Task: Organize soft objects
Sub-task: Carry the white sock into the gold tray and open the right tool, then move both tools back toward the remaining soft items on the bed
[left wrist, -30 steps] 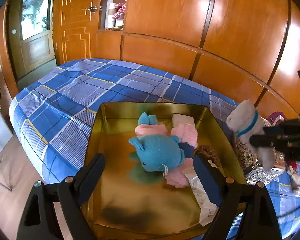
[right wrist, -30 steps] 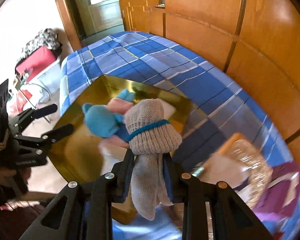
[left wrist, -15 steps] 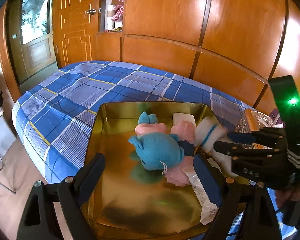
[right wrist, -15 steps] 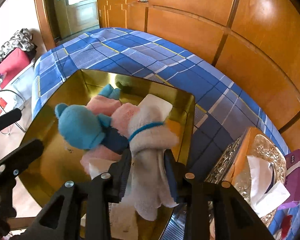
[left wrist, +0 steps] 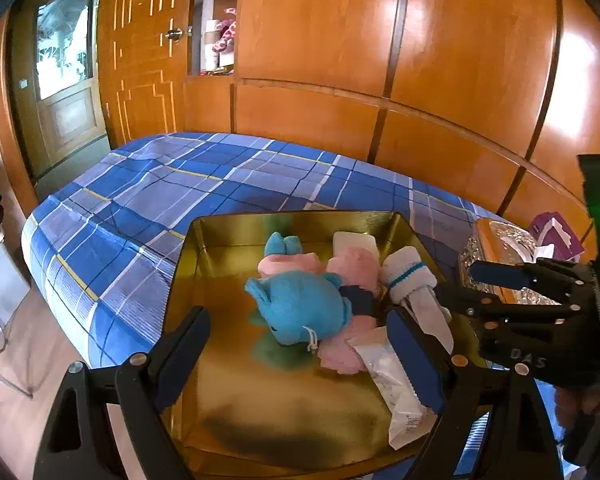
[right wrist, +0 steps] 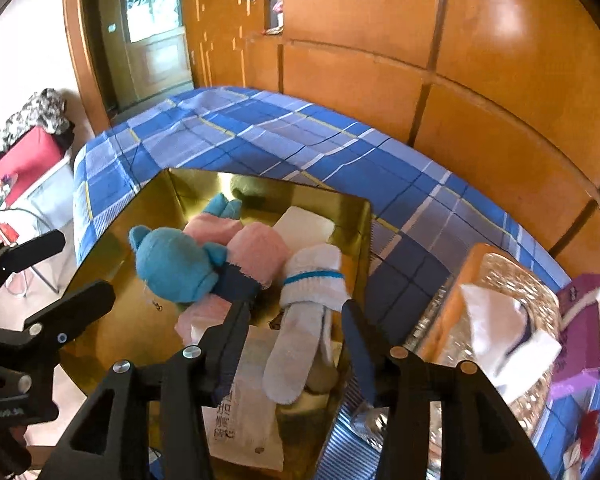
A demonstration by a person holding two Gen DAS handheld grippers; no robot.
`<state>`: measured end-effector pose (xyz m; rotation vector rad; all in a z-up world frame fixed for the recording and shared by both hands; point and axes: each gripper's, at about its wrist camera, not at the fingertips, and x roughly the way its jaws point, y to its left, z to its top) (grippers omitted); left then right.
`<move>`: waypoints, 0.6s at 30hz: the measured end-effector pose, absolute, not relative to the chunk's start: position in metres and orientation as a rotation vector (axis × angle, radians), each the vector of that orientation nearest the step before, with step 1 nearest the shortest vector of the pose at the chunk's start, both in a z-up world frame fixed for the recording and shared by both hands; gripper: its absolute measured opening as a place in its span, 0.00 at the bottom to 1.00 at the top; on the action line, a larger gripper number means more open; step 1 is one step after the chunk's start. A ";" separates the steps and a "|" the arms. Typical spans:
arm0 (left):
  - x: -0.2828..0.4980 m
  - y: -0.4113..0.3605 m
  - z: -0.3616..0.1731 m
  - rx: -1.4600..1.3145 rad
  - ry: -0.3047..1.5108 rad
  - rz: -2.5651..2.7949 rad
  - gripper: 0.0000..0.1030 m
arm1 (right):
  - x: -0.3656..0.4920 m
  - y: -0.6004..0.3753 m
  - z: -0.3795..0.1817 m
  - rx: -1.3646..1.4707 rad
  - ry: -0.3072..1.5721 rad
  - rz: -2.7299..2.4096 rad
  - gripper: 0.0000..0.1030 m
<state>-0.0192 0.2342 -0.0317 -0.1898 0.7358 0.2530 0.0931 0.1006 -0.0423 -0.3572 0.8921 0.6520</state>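
Note:
A gold tray [left wrist: 292, 216] [right wrist: 260, 182] lies on the blue plaid bed. In it are a blue plush [left wrist: 300, 304] [right wrist: 172, 264], a pink plush [left wrist: 352, 272] [right wrist: 256, 248], and a white sock with a blue stripe [left wrist: 408, 276] [right wrist: 312, 276] against the tray's right wall. My right gripper [right wrist: 294, 312] [left wrist: 460, 286] hovers over the sock. Its jaws are opening, and the sock lies between them with gaps on both sides. My left gripper [left wrist: 296, 320] stands open and empty above the tray's near half.
A white printed packet [left wrist: 400, 384] [right wrist: 244, 412] and a white block [left wrist: 354, 242] also lie in the tray. A silver and orange tissue box [right wrist: 492, 300] and a purple box [right wrist: 588, 312] stand to the right. Wooden panelling runs behind the bed.
My right gripper carried the sock leftward from beside the tray over it and down, then spread its jaws; the sock now rests in the tray. The left gripper stayed still.

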 end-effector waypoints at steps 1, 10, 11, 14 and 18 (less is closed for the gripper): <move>-0.019 0.232 -0.031 -0.184 0.735 0.251 0.87 | 0.092 0.097 -0.040 -0.346 0.889 0.650 0.47; -0.019 0.218 -0.028 -0.152 0.733 0.223 0.87 | 0.071 0.055 -0.020 -0.295 0.799 0.570 0.47; -0.019 0.216 -0.028 -0.146 0.733 0.219 0.87 | 0.070 0.050 -0.018 -0.291 0.793 0.567 0.47; -0.020 0.210 -0.027 -0.130 0.730 0.200 0.87 | 0.063 0.033 -0.014 -0.268 0.775 0.555 0.47; -0.022 0.199 -0.021 -0.099 0.709 0.167 0.87 | 0.053 0.006 -0.011 -0.242 0.759 0.531 0.47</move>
